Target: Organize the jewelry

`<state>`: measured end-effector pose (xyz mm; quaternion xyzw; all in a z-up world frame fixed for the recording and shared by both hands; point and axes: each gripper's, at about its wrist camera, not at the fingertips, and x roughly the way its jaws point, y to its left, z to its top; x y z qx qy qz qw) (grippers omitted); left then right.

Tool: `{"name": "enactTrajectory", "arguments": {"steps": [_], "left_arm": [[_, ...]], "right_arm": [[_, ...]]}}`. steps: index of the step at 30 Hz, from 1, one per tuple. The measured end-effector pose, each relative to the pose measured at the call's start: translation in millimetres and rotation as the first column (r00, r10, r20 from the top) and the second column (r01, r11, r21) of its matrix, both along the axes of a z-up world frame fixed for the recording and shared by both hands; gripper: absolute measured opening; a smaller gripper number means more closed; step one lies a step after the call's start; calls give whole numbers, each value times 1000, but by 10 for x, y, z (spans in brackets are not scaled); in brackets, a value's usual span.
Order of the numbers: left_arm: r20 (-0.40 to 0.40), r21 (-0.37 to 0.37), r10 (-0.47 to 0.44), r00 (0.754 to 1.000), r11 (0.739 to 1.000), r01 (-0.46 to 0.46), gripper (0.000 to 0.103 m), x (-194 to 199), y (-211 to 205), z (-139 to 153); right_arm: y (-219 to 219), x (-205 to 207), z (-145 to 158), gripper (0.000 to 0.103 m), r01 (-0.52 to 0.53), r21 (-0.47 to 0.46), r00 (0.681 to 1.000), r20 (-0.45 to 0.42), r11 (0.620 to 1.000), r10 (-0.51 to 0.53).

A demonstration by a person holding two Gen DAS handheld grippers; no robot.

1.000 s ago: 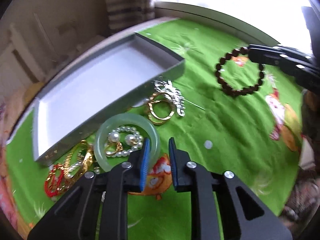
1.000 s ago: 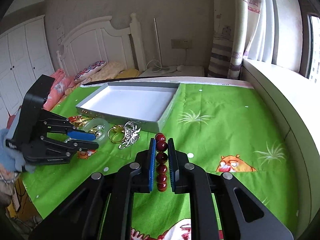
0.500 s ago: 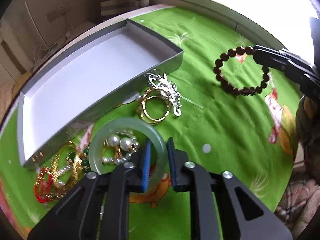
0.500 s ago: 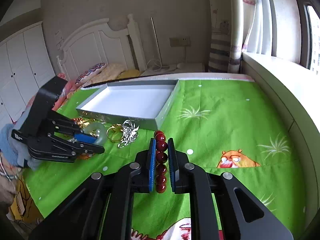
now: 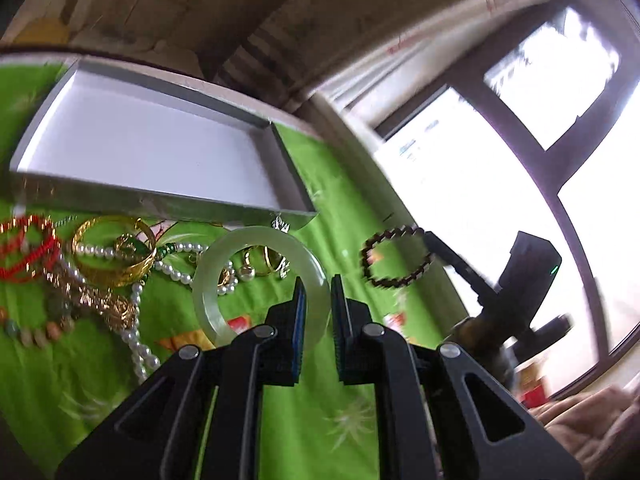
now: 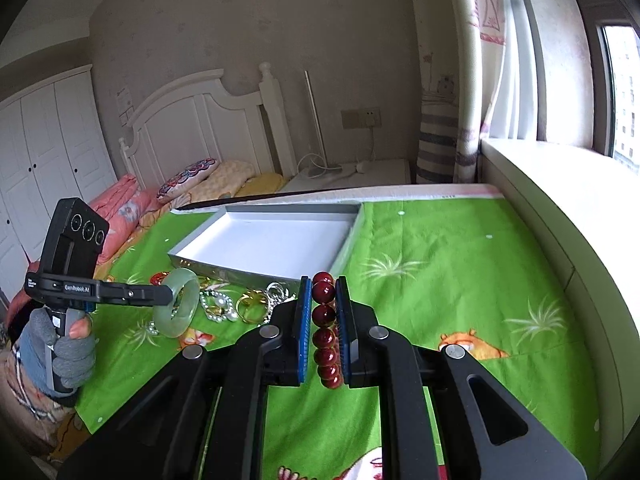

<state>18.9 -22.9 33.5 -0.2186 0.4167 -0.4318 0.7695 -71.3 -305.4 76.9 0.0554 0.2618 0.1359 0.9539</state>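
Aloft, jade bangle (image 5: 256, 276) in left gripper (image 5: 318, 300)

Daylight pours through the window (image 5: 500, 184), blown out to pure white in the left wrist view, where everything smears with motion blur (the beaded bracelet (image 5: 396, 258) most). The right wrist view is sharp, evenly lit, bowed at its dark corners.

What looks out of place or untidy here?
The jewelry pile lies tangled on the green cloth, outside the tray, which holds nothing. The jade bangle and bead bracelet are held in grippers.
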Motion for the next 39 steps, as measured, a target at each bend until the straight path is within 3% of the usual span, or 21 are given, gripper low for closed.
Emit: {"name": "enactTrajectory", "arguments": {"steps": [6,14,17,23,26,28,30,31,32,35,37,39], "left_arm": [[22,-44,79,997,996,-78,12,18,242,202],[112,77,227,968,969,-236,12,384,380,563],[149,161,268,952,943,-291,12,637,353,651],[184,297,311,932,886,-355,12,922,302,560],[203,380,325,924,843,-380,12,1057,226,480],[200,479,329,923,789,-385,13,1156,157,365],[200,526,331,922,758,-386,16,1199,131,270],[204,527,328,922,757,-386,17,1193,131,246],[206,525,327,922,758,-386,26,1179,141,238],[255,480,336,907,770,-420,55,1027,168,332],[312,454,347,885,764,-459,59,852,189,447],[354,427,353,866,763,-486,71,672,215,546]], "right_arm": [[178,131,106,13,-21,-41,1000,12,999,21],[480,667,278,13,-89,-40,996,13,995,89],[626,963,241,13,-116,-20,993,-23,993,115],[834,1494,44,13,-130,30,986,-105,991,132],[829,1729,-109,14,-113,56,979,-163,992,121],[827,1843,-235,16,-82,23,972,-220,996,85],[784,1898,-372,28,-45,-3,961,-272,999,43],[746,1887,-428,47,-25,-8,956,-291,1000,21],[726,1868,-447,68,-13,-9,956,-292,1000,10],[660,1693,-387,70,-10,2,971,-238,1000,10],[652,1534,-314,70,-4,-17,979,-203,1000,1],[647,1359,-232,71,-7,-23,986,-166,1000,3]]}}
